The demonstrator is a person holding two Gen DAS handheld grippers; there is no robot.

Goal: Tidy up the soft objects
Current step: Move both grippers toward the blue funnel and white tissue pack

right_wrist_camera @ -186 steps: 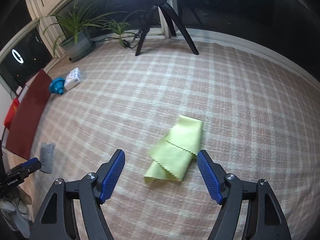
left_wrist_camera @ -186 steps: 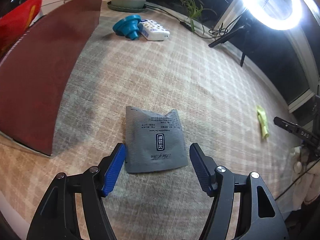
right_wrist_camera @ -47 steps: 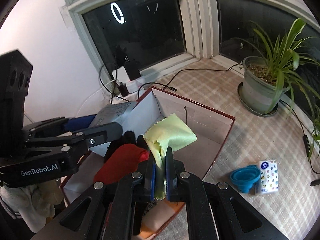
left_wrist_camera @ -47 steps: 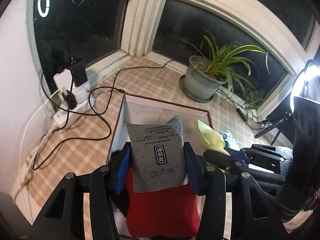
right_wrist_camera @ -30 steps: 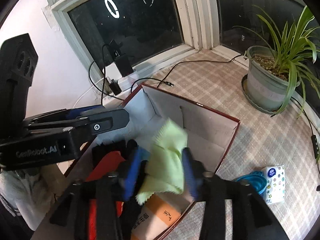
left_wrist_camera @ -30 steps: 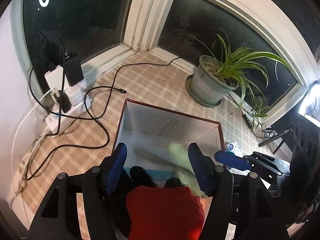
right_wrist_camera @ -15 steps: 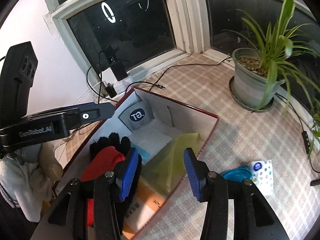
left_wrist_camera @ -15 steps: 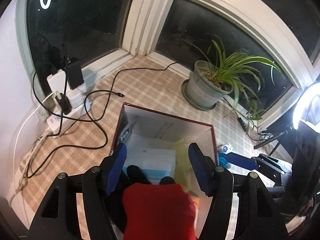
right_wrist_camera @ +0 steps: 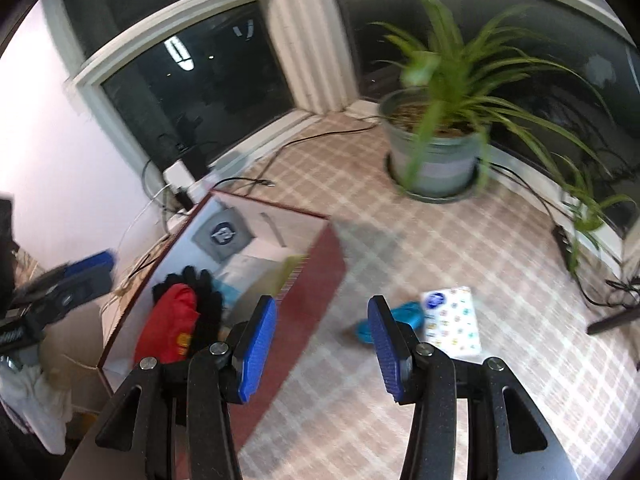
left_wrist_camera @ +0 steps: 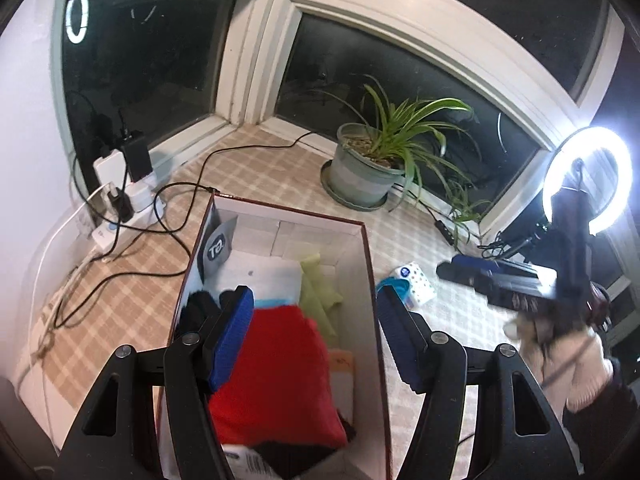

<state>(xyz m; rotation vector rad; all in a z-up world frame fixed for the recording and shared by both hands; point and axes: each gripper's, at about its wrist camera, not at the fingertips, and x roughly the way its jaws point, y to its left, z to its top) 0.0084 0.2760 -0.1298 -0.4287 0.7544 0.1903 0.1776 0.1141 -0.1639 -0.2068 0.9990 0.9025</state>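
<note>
Two grippers in view, neither holding anything. Left gripper (left_wrist_camera: 314, 336) poised above the box (left_wrist_camera: 366, 280), jaws spread wide, nothing between the pads. Right gripper (right_wrist_camera: 322, 346) likewise released, jaws parted over bare carpet (right_wrist_camera: 500, 240), with the box's red outer wall at 9 o'clock of its fingers.

Task items located inside the box: grey pouch (left_wrist_camera: 218, 246) propped against the far-left corner at 11 o'clock; yellow-green cloth (left_wrist_camera: 316, 284) draped along the right inner wall at 1 o'clock; red fabric (left_wrist_camera: 276, 372) filling the near half at 6 o'clock, with black gloves (right_wrist_camera: 200, 292) just beside it at 9 o'clock. Remaining outside on the carpet: patterned tissue pack (right_wrist_camera: 452, 320) and, touching it, a blue funnel-like object (right_wrist_camera: 400, 318), at 3 o'clock of the box. Potted plant (left_wrist_camera: 368, 168) well apart at 12 o'clock; cables and power strip (left_wrist_camera: 120, 200) at 10 o'clock.

Judged step: withdrawal after deposit, then approach to the next soft item, probably the tissue pack. Recommended: lift clear of the box rim before swinging sideways, so as not to snag the cloth; keep jaws apart throughout; descend squarely over the pack's narrow sides; avoid nudging the blue object; steer wide of the plant leaves. Right-wrist view blurred, so fine detail uncertain.
</note>
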